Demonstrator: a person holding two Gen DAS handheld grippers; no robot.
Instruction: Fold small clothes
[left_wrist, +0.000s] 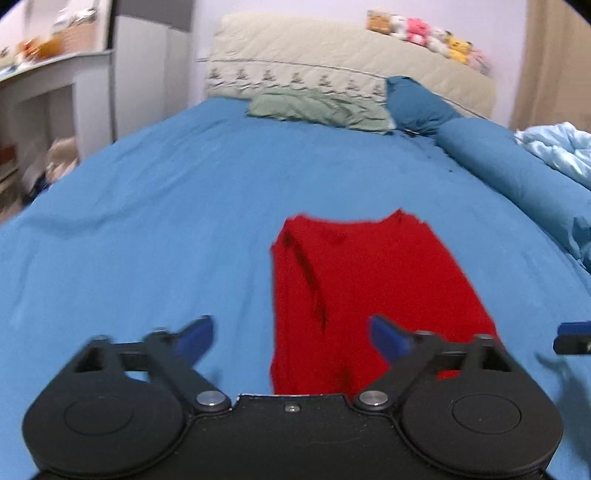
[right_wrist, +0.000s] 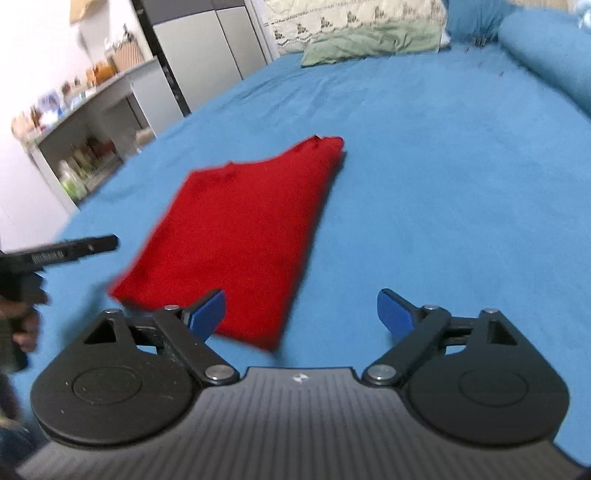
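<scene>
Red cloth garment (left_wrist: 369, 288), folded lengthwise on the blue bedsheet (left_wrist: 147, 221); my left gripper (left_wrist: 291, 334) and right gripper (right_wrist: 301, 310) gape empty over its near hem, which I judge needs pinching next.

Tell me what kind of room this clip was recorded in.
A bedroom, most likely: a bed with a blue sheet, pillows against a quilted headboard, and plush toys on top.

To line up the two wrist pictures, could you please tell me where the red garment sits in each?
Left wrist: red garment lower centre-right, reaching under the open left gripper.
Right wrist: red garment centre-left, ahead of the open right gripper.
Shared landmark: green pillow at the bed's far end.
</scene>
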